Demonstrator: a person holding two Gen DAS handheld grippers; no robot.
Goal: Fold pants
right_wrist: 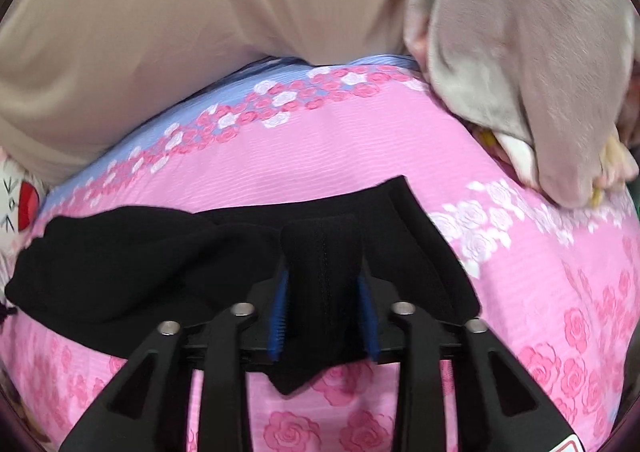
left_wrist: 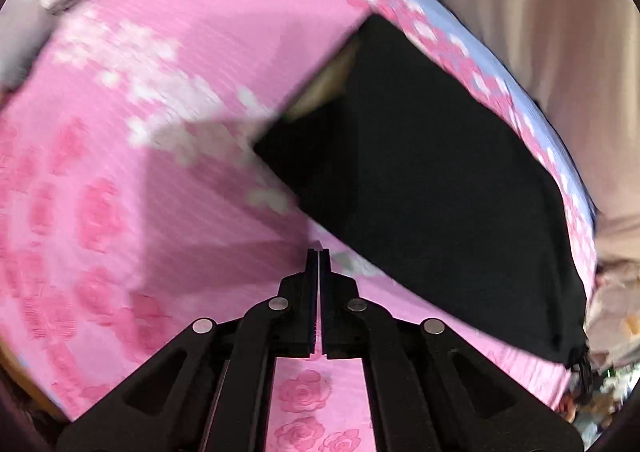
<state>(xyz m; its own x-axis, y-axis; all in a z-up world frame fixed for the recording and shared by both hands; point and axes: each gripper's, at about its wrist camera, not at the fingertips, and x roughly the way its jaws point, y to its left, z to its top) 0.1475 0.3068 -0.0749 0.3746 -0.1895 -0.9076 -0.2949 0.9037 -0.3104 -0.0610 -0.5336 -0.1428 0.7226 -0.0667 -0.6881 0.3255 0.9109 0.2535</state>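
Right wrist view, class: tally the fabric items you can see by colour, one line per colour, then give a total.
Black: 1, the pants, held by the right gripper
Pink floral: 1, the bedsheet
Beige: 1, the curtain
Grey: 1, the crumpled cloth
Total: 4

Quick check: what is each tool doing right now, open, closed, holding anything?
Left tool: closed, holding nothing, over the pink sheet.
Right tool: closed on a fold of the black pants.
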